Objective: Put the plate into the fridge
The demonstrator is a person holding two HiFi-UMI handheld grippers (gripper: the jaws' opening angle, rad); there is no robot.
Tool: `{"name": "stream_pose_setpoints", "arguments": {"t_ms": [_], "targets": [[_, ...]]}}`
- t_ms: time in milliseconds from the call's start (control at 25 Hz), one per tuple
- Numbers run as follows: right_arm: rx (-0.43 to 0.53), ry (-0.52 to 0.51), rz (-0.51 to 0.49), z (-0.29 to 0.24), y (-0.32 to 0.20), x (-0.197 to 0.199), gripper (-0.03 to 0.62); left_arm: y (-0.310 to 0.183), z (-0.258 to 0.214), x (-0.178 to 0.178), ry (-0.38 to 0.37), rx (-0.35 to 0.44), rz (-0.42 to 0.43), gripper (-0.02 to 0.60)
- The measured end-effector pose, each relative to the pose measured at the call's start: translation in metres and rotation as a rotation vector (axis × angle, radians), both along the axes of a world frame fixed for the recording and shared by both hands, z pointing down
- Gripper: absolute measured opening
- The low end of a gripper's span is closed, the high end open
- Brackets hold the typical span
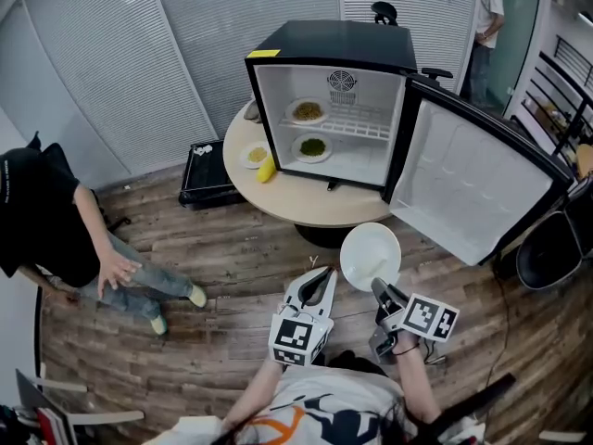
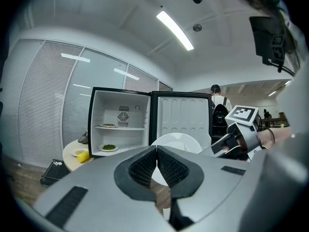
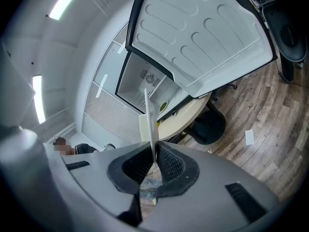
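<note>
Plate [image 1: 370, 254], round, white and smooth, hangs in the air just off the near edge of the round pale-wood table [image 1: 306, 202], pinched by its rim in the right gripper [image 1: 380, 291]. The left gripper [image 1: 320, 284] beside it has its ribbed black pads pressed together on nothing. On the table, the black fridge [image 1: 329, 44] stands open, white inside. It holds a dish of yellowish food [image 1: 307, 111] on the wire shelf [image 1: 357, 123] and a dish of green food [image 1: 312, 146] on its floor.
</note>
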State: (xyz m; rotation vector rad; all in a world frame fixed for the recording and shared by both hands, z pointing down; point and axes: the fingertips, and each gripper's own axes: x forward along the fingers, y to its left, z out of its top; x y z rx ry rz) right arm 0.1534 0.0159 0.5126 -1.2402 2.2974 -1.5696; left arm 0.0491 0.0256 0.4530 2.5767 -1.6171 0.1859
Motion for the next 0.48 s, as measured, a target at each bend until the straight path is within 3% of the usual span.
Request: {"name": "stream_pose_setpoints", "arguments": {"t_ms": [480], "targets": [[-0.024, -0.011, 0.005, 0.011, -0.009, 0.007, 0.025, -0.011, 0.01, 0.007, -0.009, -0.028, 0.002, 0.012]]}}
